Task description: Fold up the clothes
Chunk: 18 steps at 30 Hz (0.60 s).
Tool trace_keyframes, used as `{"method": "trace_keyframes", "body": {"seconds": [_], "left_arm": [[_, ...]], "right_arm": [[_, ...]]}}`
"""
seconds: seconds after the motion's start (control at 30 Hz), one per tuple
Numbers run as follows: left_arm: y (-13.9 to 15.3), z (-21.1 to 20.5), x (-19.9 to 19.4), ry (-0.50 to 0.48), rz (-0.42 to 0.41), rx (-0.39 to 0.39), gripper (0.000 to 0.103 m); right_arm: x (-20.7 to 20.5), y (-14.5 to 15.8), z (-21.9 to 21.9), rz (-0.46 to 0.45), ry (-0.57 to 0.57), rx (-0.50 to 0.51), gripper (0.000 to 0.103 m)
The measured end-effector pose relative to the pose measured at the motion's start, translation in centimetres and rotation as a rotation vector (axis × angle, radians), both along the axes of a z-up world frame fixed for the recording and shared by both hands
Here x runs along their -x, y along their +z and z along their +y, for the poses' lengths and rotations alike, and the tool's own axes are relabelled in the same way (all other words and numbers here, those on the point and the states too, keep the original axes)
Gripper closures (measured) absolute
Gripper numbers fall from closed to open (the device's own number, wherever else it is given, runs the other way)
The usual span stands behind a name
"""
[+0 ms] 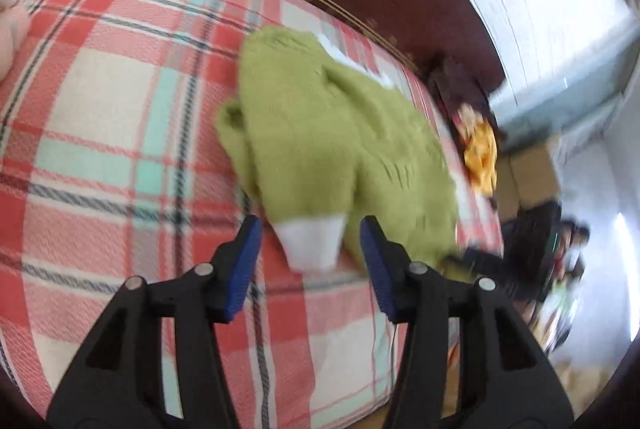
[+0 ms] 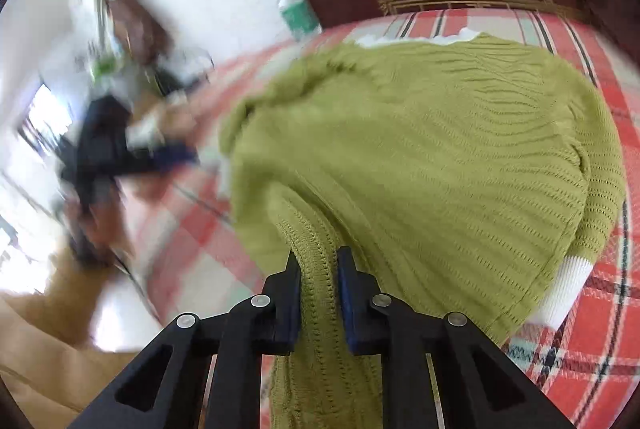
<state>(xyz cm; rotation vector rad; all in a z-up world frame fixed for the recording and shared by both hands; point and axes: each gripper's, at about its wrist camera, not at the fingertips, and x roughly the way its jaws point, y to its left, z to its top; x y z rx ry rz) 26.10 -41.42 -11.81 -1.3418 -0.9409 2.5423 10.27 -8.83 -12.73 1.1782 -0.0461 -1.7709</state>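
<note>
While the green sweater [image 2: 420,157] lies bunched on the plaid bed [image 1: 100,133], filling the centre and right of the right wrist view, the right claw [image 2: 319,269] pinches a ribbed fold of it at bottom centre. The left claw [image 1: 311,241] stands apart, gripping nothing, with the sweater's white cuff [image 1: 314,243] lying between its blue pads [image 1: 246,265] in the lower middle of its view.

Both grippers look like the same build: left gripper [image 1: 312,249] has chunky black plastic arms with triangular cut-outs and round silver pins at the joints; its finger pads [image 1: 244,269] are ribbed blue. Right gripper [image 2: 318,271] matches; same black linkages, silver pins, blue pads [image 2: 347,293].
</note>
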Motion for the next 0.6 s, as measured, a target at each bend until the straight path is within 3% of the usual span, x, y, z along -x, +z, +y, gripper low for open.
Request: {"method": "trace_keyframes", "body": {"seconds": [0.1, 0.2, 0.23, 0.27, 0.4, 0.47, 0.6], "left_arm": [[-0.6, 2.9, 0.8, -0.04, -0.033, 0.135, 0.048], [-1.7, 3.6, 3.3, -0.007, -0.114, 0.303, 0.048], [-2.0, 3.7, 4.1, 0.01, -0.146, 0.361, 0.048], [-2.2, 3.7, 4.8, 0.02, -0.174, 0.409, 0.048], [-0.9, 1.8, 6.3, 0.017, -0.149, 0.423, 0.074], [-0.1, 0.2, 7.4, 0.056, -0.146, 0.428, 0.081], [1.8, -4.7, 8.2, 0.221, -0.107, 0.28, 0.081]], "right_arm": [[2.9, 0.5, 0.5, 0.033, -0.09, -0.048, 0.087], [4.6, 0.1, 0.7, 0.053, -0.158, -0.106, 0.084], [5.0, -0.2, 0.6, 0.066, -0.181, -0.141, 0.081], [5.3, -0.3, 0.5, 0.074, -0.198, -0.178, 0.07], [3.3, 1.6, 0.7, 0.176, -0.185, -0.155, 0.058], [1.0, 3.1, -0.3, 0.269, -0.084, -0.14, 0.048], [-5.6, 4.1, -4.9, 0.461, 0.213, -0.192, 0.046]]}}
